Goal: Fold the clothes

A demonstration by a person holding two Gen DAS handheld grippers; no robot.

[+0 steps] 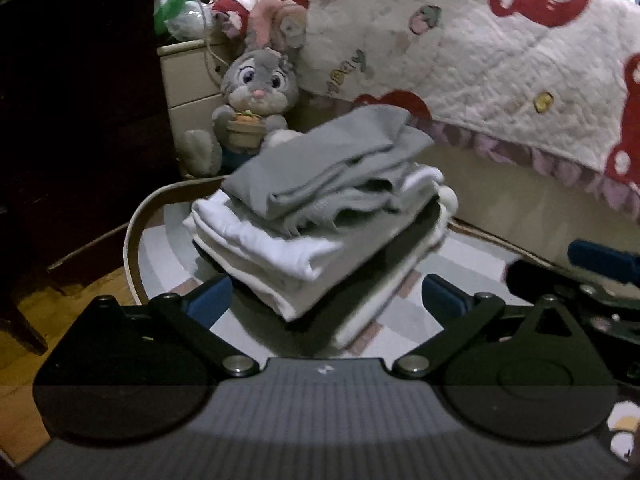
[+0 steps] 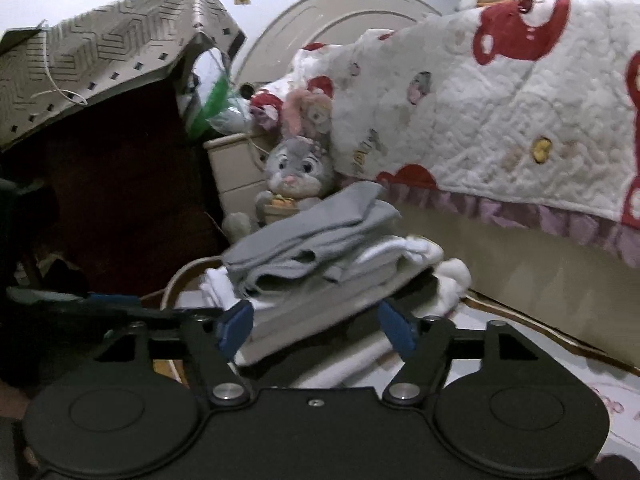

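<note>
A stack of folded clothes sits on a low round table. A folded grey garment lies on top, over folded white garments and a dark layer lower down. The stack also shows in the right wrist view, grey garment uppermost. My left gripper is open and empty, its blue fingertips on either side of the stack's near corner. My right gripper is open and empty, just in front of the stack's near edge. The right gripper shows at the right edge of the left wrist view.
A grey plush rabbit sits behind the stack against a cream bedside drawer unit. A bed with a white and red quilt runs along the right. Dark wooden furniture stands at the left.
</note>
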